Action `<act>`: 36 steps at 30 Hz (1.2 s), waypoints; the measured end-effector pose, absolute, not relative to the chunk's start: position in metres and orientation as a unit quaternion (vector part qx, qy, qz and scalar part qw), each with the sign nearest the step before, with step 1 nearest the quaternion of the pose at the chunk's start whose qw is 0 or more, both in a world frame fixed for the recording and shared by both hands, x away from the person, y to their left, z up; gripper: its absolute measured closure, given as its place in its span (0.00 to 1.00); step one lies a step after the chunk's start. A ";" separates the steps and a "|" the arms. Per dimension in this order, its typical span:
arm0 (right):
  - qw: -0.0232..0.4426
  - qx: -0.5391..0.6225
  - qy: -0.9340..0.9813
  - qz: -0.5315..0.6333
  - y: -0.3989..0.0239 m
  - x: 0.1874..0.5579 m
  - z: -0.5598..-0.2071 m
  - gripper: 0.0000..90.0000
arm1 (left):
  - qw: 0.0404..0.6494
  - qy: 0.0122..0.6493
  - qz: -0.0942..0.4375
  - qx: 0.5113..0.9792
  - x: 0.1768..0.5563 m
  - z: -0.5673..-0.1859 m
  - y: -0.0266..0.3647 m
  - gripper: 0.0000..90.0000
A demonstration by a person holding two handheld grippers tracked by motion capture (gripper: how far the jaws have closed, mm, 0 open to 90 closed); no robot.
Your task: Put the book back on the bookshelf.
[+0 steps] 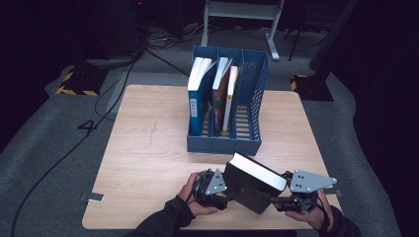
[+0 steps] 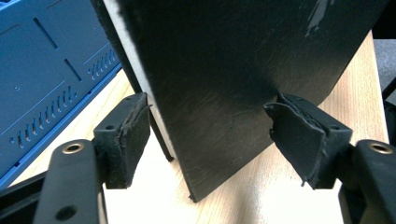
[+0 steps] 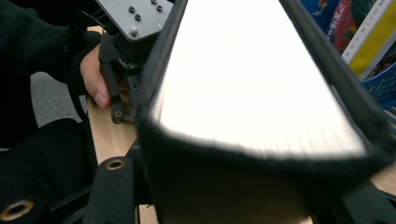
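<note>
Two grippers on the black book (image 1: 254, 181): right (image 1: 276, 201) probably clamping it, left fingers (image 2: 128, 135) spread apart, so it could tip onto the counter (image 1: 148, 148).

One blue file rack (image 1: 249, 143) is counted on one desk (image 1: 143, 163); three books (image 1: 197, 94) are stood inside, one black book (image 1: 252, 182) outside; two claws.

I see grey carpet (image 1: 44, 128) around the wooden table (image 1: 148, 148), black cables (image 1: 74, 143) trailing, a white desk frame (image 1: 242, 12) behind, the room dim.
</note>
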State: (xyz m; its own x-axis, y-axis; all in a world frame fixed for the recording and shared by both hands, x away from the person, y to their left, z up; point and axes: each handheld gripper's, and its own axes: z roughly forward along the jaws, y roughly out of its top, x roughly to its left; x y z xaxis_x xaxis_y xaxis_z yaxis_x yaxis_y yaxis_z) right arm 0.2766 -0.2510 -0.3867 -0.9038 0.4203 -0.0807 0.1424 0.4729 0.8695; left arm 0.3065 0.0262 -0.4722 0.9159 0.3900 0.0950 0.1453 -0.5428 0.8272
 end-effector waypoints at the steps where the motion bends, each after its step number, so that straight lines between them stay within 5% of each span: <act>1: 0.137 0.172 0.848 0.483 -0.249 0.277 -0.386 0.49 | 0.450 0.155 0.141 0.868 0.307 -0.472 0.029 0.37; 20: 0.113 0.210 0.853 0.465 -0.238 0.288 -0.378 0.46 | 0.340 0.293 0.134 0.884 0.324 -0.500 0.134 0.23; 36: 0.127 0.202 0.848 0.472 -0.245 0.287 -0.376 0.56 | 0.351 0.315 0.118 0.874 0.338 -0.504 0.144 0.16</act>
